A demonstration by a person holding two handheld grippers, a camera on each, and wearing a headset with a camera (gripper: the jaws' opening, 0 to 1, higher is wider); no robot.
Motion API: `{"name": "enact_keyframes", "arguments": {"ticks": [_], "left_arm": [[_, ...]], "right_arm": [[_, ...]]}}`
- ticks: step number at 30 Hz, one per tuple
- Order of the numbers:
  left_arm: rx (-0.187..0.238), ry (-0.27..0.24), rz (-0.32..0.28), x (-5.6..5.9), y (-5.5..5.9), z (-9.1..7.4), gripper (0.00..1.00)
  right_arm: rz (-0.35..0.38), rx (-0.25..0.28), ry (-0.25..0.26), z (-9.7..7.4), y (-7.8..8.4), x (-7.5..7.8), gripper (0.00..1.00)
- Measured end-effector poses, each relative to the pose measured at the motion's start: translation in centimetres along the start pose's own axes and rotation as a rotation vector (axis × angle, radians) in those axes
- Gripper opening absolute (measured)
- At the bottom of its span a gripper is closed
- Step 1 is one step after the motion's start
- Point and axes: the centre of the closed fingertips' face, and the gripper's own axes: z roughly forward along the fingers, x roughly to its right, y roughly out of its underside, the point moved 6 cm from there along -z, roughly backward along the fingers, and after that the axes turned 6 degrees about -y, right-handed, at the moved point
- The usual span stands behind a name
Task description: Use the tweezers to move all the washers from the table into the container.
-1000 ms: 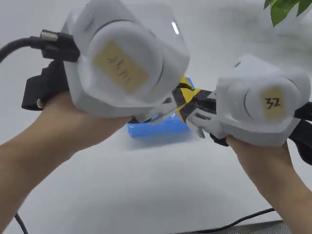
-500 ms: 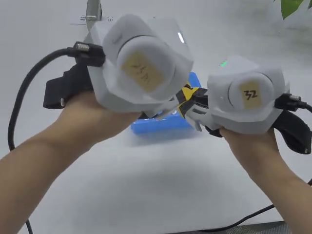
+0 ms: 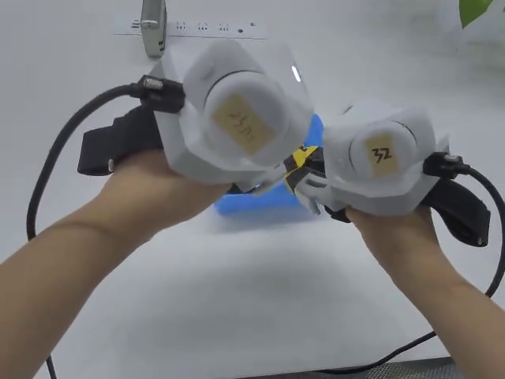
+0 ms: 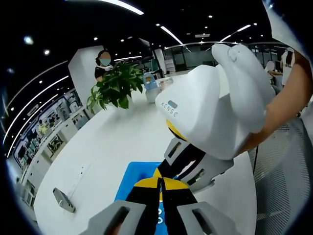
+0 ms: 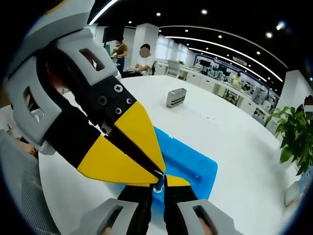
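Both grippers are held up over the table with their yellow jaw tips touching. In the left gripper view, my left gripper (image 4: 160, 182) is shut, and the right gripper's white body (image 4: 220, 107) comes in from the right. In the right gripper view, my right gripper (image 5: 159, 183) is shut, and the left gripper's yellow tips (image 5: 146, 156) press against it from the left. A tiny bluish speck shows where the tips meet, but I cannot tell what it is. The blue container (image 3: 260, 201) lies flat on the table beneath them (image 5: 190, 164).
A white power strip (image 3: 197, 28) and a grey metal block (image 3: 152, 28) lie at the table's far edge. A potted plant (image 4: 115, 88) stands on the white table (image 3: 237, 300). Black cables (image 3: 63, 158) trail from both grippers. People stand in the room behind.
The head camera has tilted, which brings the power strip into view. Both grippers stay tip to tip over the blue container. The right one has drawn slightly closer to the left.
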Motion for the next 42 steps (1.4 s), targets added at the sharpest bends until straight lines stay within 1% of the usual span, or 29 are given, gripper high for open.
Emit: {"name": "enact_keyframes", "arguments": {"ticks": [4,7,10,16,19,21,23,26,28,30,31,32,33,34,37,38,39,40,42], "left_arm": [[0.000,0.000,0.007,0.2,-0.3,-0.4,0.00],[0.014,-0.001,0.028,0.4,-1.2,-1.6,0.00],[0.032,0.009,0.042,0.7,-2.0,-2.5,0.00],[0.075,0.037,0.043,1.9,-3.0,-4.1,0.00],[0.081,0.067,0.046,2.7,-3.0,-4.7,0.00],[0.088,0.082,0.056,3.2,-2.9,-5.2,0.00],[0.095,0.105,0.038,3.8,-2.9,-5.5,0.00],[0.081,0.147,0.021,4.8,-2.0,-5.3,0.00],[0.060,0.184,0.011,5.6,-1.1,-5.1,0.00],[0.038,0.228,0.023,6.5,-0.2,-5.0,0.00],[0.015,0.270,0.029,7.0,0.4,-4.9,0.00],[0.000,0.276,0.028,7.2,0.8,-4.8,0.00],[-0.004,0.284,0.026,7.4,1.0,-4.7,0.00],[-0.002,0.303,0.025,7.7,1.3,-4.7,0.00],[-0.022,0.331,0.046,8.3,1.8,-4.5,0.00],[-0.043,0.342,0.064,8.4,2.2,-4.4,0.00],[-0.058,0.349,0.073,8.6,2.5,-4.3,0.00],[-0.070,0.352,0.078,8.7,2.7,-4.2,0.00],[-0.074,0.348,0.081,8.7,3.0,-3.9,0.00]], "right_arm": [[0.018,0.019,0.015,-0.5,-0.1,-0.3,0.04],[0.020,0.059,0.036,-1.7,-0.7,-0.7,0.05],[0.003,0.074,0.043,-2.7,-1.2,-1.1,0.05],[-0.027,0.077,0.071,-5.0,-1.3,-1.7,0.10],[-0.042,0.070,0.086,-5.9,-0.8,-2.4,0.10],[-0.063,0.065,0.105,-6.6,-0.5,-2.9,0.11],[-0.071,0.059,0.109,-7.0,-0.3,-3.6,0.11],[-0.075,0.019,0.101,-7.0,0.8,-4.6,0.10],[-0.085,-0.020,0.082,-6.8,2.0,-5.6,0.10],[-0.090,-0.033,0.070,-6.8,2.5,-6.2,0.10],[-0.095,-0.053,0.048,-6.8,3.0,-6.8,0.11],[-0.098,-0.069,0.035,-6.7,3.5,-7.1,0.11],[-0.104,-0.073,0.035,-6.6,3.8,-7.3,0.11],[-0.108,-0.079,0.031,-6.5,4.0,-7.6,0.11],[-0.103,-0.109,0.010,-6.3,4.7,-8.0,0.12],[-0.089,-0.122,0.001,-6.1,4.9,-8.1,0.14],[-0.046,-0.145,-0.007,-5.9,5.3,-8.1,0.16],[-0.028,-0.153,-0.009,-5.7,5.5,-8.1,0.18],[-0.013,-0.149,-0.015,-5.4,5.5,-7.8,0.21]]}}
